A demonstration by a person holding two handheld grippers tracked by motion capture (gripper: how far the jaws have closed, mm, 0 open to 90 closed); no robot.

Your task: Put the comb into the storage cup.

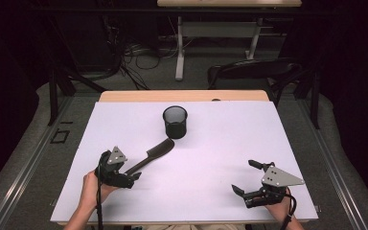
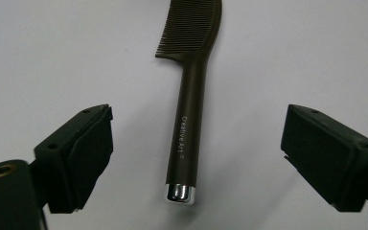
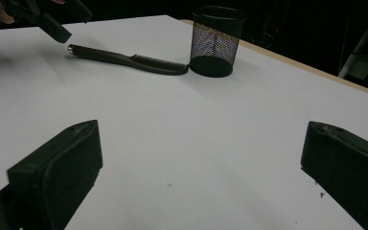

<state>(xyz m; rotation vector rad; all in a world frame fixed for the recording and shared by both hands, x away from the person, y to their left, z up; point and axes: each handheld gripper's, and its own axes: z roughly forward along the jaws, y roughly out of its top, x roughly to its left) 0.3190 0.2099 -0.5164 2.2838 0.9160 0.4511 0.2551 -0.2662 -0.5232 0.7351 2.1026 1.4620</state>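
One dark brown plastic comb point(image 2: 191, 115), fine-toothed with a long round handle and a shiny metal end cap, lies flat on the matte white table point(image 1: 220, 158), its toothed end just beside one round black wire-mesh cup point(image 1: 175, 121). The left gripper point(image 1: 124, 178) hovers over the handle end with jaws spread and not touching it. The right gripper point(image 1: 245, 177) sits well apart, jaws spread and empty, in a dark room with a grey floor.
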